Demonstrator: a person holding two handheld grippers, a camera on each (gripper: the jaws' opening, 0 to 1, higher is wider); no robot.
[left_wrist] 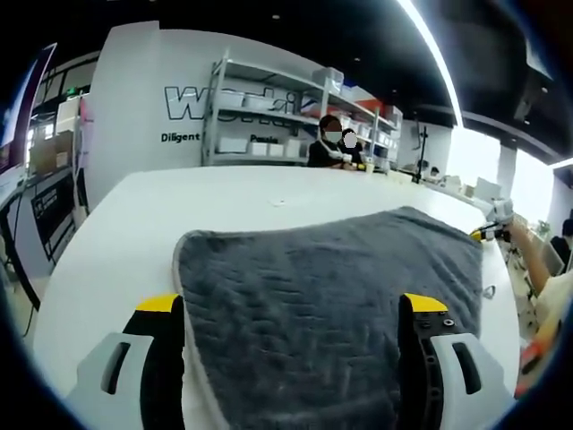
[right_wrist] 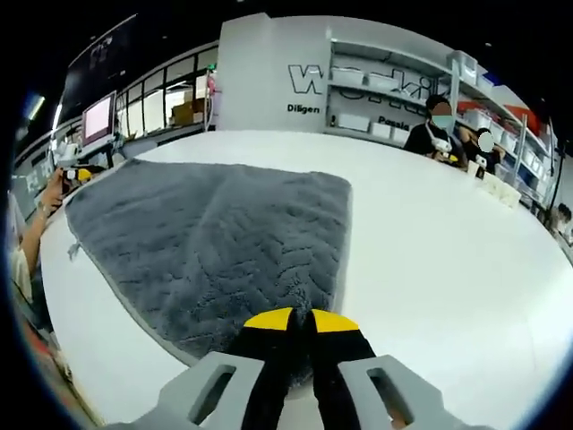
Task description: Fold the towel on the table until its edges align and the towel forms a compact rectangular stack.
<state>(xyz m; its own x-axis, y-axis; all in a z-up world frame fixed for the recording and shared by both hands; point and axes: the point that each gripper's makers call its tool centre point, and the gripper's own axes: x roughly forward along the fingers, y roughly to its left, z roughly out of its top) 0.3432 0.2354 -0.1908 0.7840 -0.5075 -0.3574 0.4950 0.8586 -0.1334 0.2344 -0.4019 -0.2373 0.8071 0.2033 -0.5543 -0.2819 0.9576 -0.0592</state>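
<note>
My left gripper (left_wrist: 294, 309) has its yellow-tipped fingers (left_wrist: 158, 305) spread wide, released, with nothing between them; they reach over the near edge of the grey towel (left_wrist: 331, 296), one finger at the towel's near corner and the other over its middle. My right gripper (right_wrist: 301, 320) is clenched, its two fingers (right_wrist: 269, 321) pressed together right at the near edge of the towel (right_wrist: 215, 242). They seem to pinch that edge, though the cloth between the tips is too hidden for me to be certain.

The towel lies spread flat on the white table (left_wrist: 116, 242), a dark grey, plush cloth with a stitched wavy pattern and a pale border along its edge. In the left gripper view it stretches away from my fingers toward the far right; in the right gripper view it runs off to the left, with bare white table (right_wrist: 448, 242) to its right.

At the far right corner of the towel in the left gripper view, my other gripper (left_wrist: 491, 228) shows small, with a forearm behind it. Beyond the table stand white shelves (left_wrist: 269, 112) with boxes, and two people (left_wrist: 333, 143) sit there.
</note>
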